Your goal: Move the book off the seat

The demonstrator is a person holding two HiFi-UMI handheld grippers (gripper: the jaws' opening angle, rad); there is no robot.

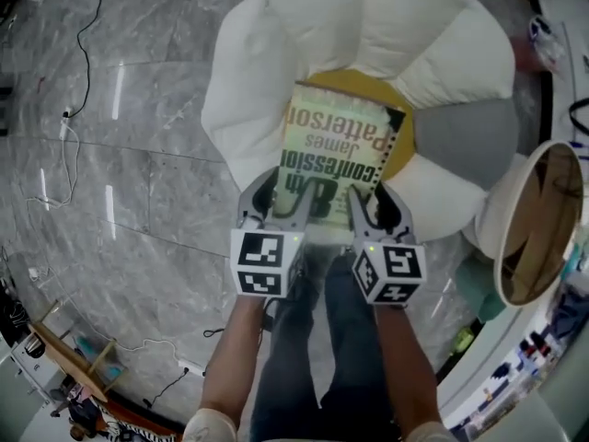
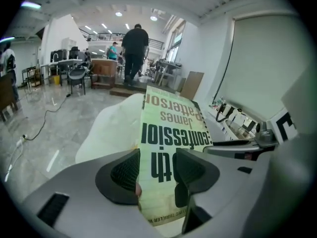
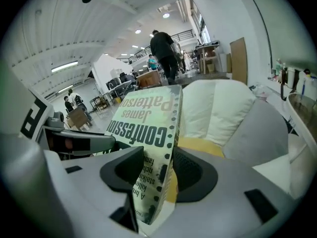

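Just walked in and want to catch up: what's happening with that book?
A person holds a gripper in each hand. The left gripper and the right gripper are both clamped on the near edge of a book. The book is tilted up above the yellow cushion of a white armchair, apparently clear of it and not yet set down.

The room is bright. Long white ceiling lamps (image 3: 64, 66) leave shiny streaks on the grey marble floor (image 1: 118, 90). The pale green paperback book (image 1: 336, 155) looks sharp. Both gripper views bend round, with dark corners.

Overhead, two close-ups; book (image 1: 336, 159) shared
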